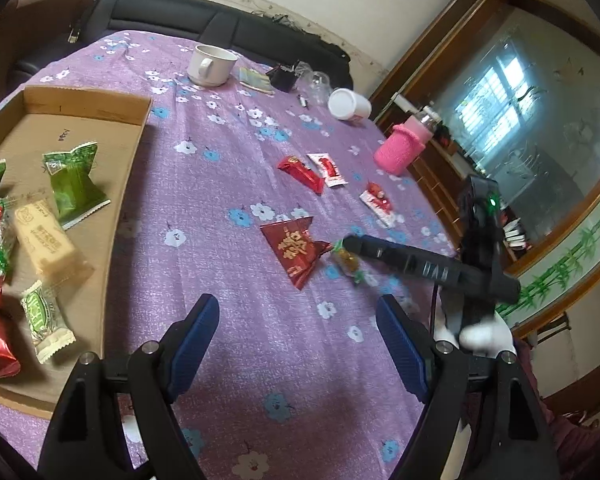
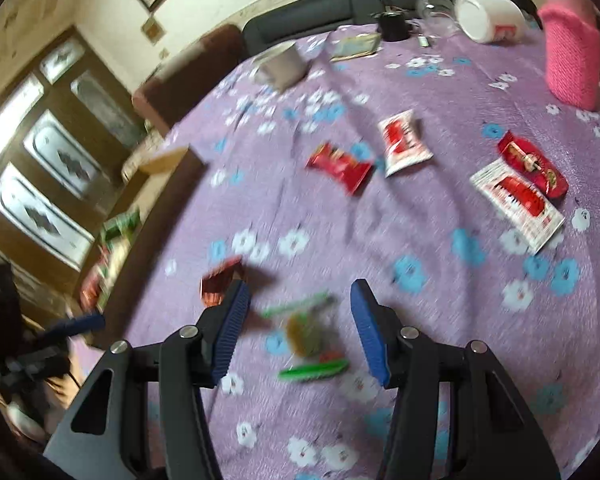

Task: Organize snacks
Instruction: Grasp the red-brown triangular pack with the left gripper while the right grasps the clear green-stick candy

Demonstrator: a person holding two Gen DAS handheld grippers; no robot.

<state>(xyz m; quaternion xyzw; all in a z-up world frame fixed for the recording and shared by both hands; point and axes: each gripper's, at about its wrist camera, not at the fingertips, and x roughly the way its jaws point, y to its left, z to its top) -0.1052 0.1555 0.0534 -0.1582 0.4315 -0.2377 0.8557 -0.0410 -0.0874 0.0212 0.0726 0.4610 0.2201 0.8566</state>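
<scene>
Cardboard tray (image 1: 100, 112): far left of the left gripper (image 1: 298, 340), shallow, on the purple floral tablecloth (image 1: 228, 184). Holds two green packets, one (image 1: 74, 184) upright-tilted; a pale yellow wafer bar (image 1: 48, 240); a small green-and-white sweet (image 1: 46, 320); red foil pieces at its near left edge.

Left gripper: fingers apart, nothing between the blue pads (image 1: 196, 332); bare cloth lies in the gap.

Red foil triangle packet (image 1: 294, 248): ahead of the left gripper, flat on the cloth, gold lettering up. In the right wrist view it shows just beyond the right gripper's left pad, blurred.

Green-ended candy (image 2: 312, 332): on the cloth between the open fingers of the right gripper (image 2: 300, 320), touching neither pad as far as the motion blur allows. In the left wrist view it lies under the tip of the right gripper's dark finger, just right of the red triangle.

Red bar wrapper (image 2: 340, 164) and white-and-red sachet (image 2: 404, 142): ahead of the right gripper, side by side, near each other.

Second white-and-red sachet (image 2: 516, 204) and red wrapped sweet (image 2: 534, 164): ahead and right, touching or overlapping.

White mug (image 1: 212, 65), white jar (image 1: 350, 105) on its side, pink knitted bottle cover (image 2: 572, 60): far edge of the table, well apart from both grippers.
</scene>
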